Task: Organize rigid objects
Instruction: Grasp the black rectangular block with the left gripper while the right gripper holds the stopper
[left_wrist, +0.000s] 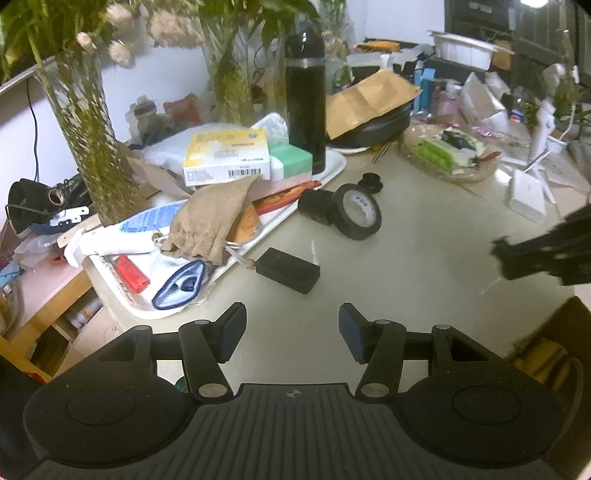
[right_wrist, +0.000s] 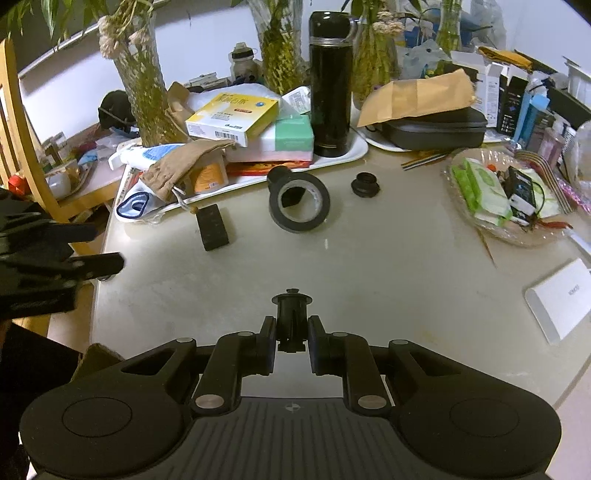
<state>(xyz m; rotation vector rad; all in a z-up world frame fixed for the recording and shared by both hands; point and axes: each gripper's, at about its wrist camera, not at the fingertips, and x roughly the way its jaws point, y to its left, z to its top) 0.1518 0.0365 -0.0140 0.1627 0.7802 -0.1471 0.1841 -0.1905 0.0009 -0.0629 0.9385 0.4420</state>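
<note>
R gripper (right_wrist: 291, 338) clenched on small black flanged part (right_wrist: 291, 314), held upright above counter (right_wrist: 369, 277). L gripper (left_wrist: 291, 332) released, nothing btwn jaws. Black block (left_wrist: 288, 269) lies just ahead of L gripper, long axis running left-right; L hand nearer. Tape roll (left_wrist: 356, 212) farther, slightly right

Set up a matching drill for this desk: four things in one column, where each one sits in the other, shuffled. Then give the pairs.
Things:
1. black flask
2. tape roll
3. small black spool-shaped part
4. wet wipes

Places:
A. in the clear dish
B. upright on the white tray
C. clamped in the right gripper
D. on the bare tabletop

Pairs: 1-B, 2-D, 3-C, 4-A
</note>
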